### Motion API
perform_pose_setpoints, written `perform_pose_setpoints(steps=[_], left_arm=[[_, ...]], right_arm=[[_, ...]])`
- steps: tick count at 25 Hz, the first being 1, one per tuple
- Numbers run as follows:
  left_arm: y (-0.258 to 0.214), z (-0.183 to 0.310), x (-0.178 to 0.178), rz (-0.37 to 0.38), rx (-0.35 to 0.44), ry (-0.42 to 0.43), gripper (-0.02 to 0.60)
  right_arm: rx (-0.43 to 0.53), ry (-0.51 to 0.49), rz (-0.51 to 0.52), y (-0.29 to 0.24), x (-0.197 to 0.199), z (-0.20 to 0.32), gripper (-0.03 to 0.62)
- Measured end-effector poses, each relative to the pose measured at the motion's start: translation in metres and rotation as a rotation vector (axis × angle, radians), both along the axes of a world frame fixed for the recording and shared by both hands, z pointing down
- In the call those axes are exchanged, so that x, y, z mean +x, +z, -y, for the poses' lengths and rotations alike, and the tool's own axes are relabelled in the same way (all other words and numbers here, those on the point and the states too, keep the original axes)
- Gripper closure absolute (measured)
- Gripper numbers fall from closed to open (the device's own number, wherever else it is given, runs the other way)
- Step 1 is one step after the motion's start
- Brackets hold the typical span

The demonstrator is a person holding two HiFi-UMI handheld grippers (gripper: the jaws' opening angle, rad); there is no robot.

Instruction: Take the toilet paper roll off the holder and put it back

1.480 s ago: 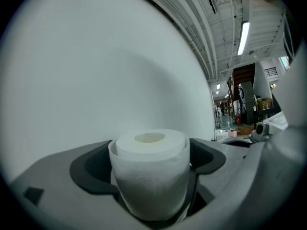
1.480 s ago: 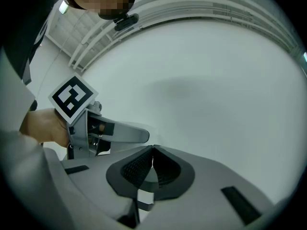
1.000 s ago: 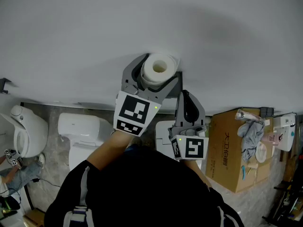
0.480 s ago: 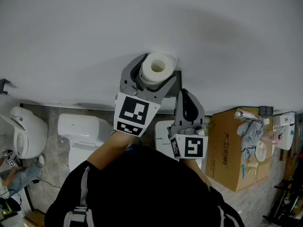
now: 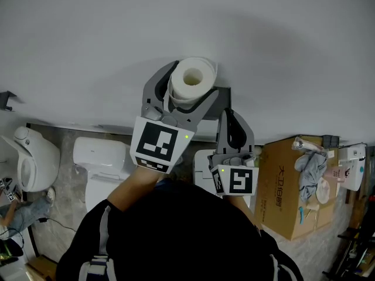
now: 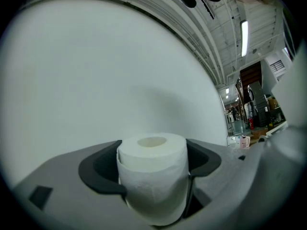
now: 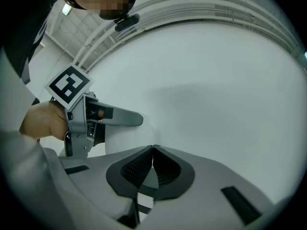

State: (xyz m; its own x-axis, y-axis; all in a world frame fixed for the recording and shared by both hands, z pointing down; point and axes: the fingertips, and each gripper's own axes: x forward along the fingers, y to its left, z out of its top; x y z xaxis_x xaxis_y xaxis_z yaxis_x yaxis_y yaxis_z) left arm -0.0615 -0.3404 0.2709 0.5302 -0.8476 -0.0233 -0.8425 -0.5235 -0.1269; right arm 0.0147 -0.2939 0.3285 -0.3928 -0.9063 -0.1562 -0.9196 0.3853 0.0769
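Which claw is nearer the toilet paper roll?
Left. The left claw is clamped on the toilet paper roll; the right claw, shut and empty, sits apart to its lower right in the head view.

White toilet paper roll [image 6: 152,176] upright, hollow core up, outer sheet loose; clamped in left gripper [image 5: 190,85], apparently near wall.

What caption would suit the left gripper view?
The left gripper clamps an upright toilet paper roll before a plain white wall.
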Motion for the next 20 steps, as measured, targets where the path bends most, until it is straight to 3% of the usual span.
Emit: perform_pose_setpoints(steps=[20], left_arm=[[-0.006,-0.014,-0.077,0.003,0.008,-0.159,0.190]], right_arm=[[0.016,-0.055,-0.003,-0.005,-0.033,0.002,0.571]])
